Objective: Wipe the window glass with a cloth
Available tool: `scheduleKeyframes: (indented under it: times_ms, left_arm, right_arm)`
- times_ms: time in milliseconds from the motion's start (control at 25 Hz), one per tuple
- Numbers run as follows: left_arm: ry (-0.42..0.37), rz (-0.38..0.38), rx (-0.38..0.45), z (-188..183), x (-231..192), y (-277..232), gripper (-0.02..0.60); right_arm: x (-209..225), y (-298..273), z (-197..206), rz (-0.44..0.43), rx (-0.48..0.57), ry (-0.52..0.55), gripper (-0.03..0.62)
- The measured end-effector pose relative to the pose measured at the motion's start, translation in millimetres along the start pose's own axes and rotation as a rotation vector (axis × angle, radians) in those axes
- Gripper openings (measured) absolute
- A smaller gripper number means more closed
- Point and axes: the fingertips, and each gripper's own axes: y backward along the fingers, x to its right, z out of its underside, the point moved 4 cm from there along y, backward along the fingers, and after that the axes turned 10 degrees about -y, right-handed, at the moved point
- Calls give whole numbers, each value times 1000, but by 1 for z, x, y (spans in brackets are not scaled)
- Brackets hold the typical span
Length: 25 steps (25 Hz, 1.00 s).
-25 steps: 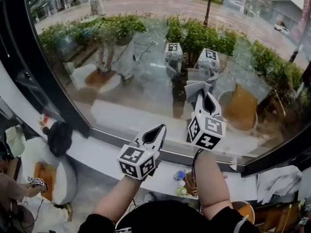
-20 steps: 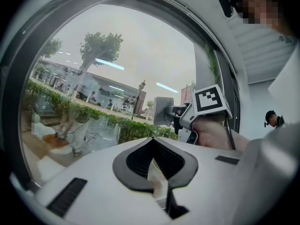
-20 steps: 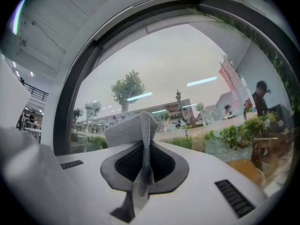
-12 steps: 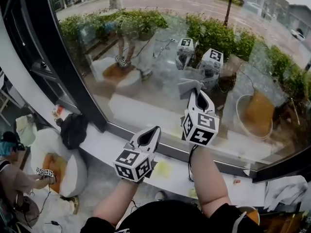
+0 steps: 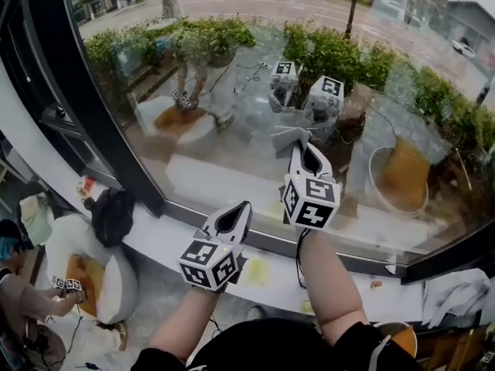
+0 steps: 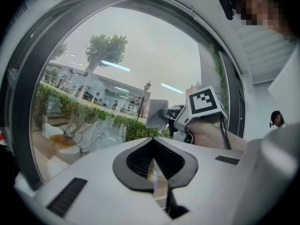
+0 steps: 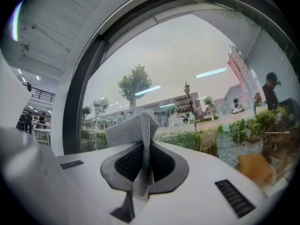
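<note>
Grey woven cloth (image 7: 133, 128), one piece, stands pinched between the clamped jaws of the right gripper (image 5: 304, 150), which holds it up at the lower middle of the single window glass (image 5: 232, 83). Whether it touches the pane cannot be told. The left gripper (image 5: 238, 216) hangs lower, near the glass's bottom edge above the white sill (image 5: 162, 238), its jaws pressed together with nothing between them

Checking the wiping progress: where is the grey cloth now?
The grey woven cloth is pinched in the right gripper, held near the window glass, up-right of the left gripper in head view.
</note>
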Motion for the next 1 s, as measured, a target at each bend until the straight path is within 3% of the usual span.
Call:
scheduleKeyframes:
  times_ms: [640,1000]
  left_arm:
    - [2,25,4,0,16,3,8]
    - [-17,74,27,-14,32,-6,8]
  right_arm:
    - [-15,24,4,-78,-23,8,40]
    - [-15,46,-35,-74,57,21,40]
